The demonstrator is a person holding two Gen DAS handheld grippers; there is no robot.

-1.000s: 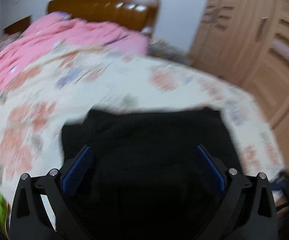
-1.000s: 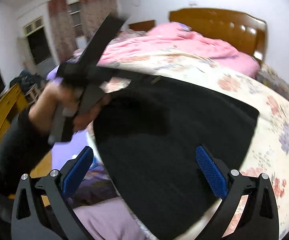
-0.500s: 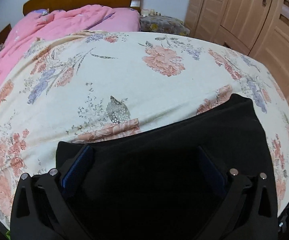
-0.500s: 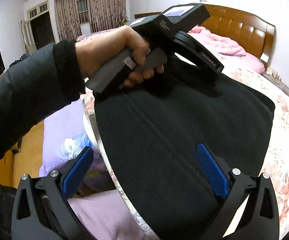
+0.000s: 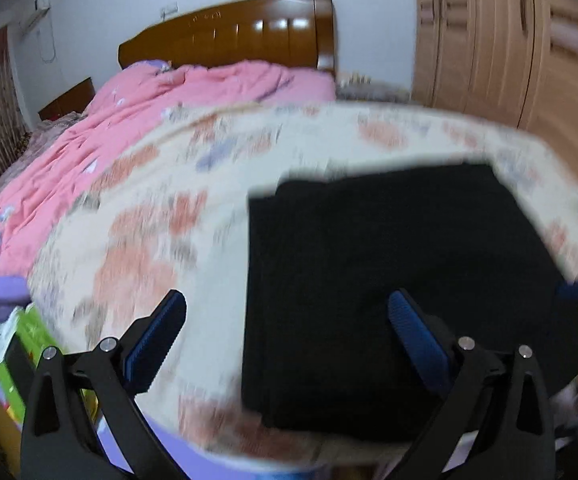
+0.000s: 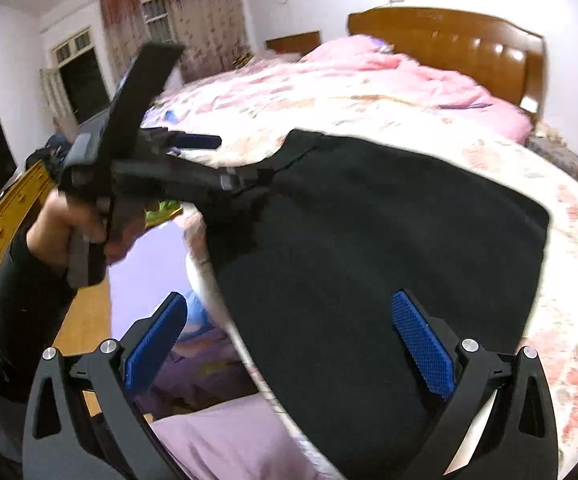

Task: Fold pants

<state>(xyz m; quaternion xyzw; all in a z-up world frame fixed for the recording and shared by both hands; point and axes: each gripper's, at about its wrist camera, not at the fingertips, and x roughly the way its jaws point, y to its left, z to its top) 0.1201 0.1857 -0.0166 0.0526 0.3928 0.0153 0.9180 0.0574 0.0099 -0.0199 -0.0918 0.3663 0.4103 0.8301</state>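
Observation:
The black pants (image 5: 401,280) lie folded into a flat rectangle at the near edge of the floral bed sheet (image 5: 149,240). They also show in the right wrist view (image 6: 389,264). My left gripper (image 5: 285,328) is open and empty, above the pants' left edge. My right gripper (image 6: 289,332) is open and empty, above the pants' near edge. The hand-held left gripper (image 6: 193,160) appears in the right wrist view, at the pants' far left corner. The left wrist view is blurred.
A pink quilt (image 5: 137,120) covers the far part of the bed by the wooden headboard (image 5: 229,44). A wardrobe (image 5: 529,60) stands to the right. Purple bedding (image 6: 225,436) and a green item (image 5: 21,356) lie beside the bed's near edge.
My left gripper has drawn back to the left off the pants and its view has tilted up. The right gripper has barely moved.

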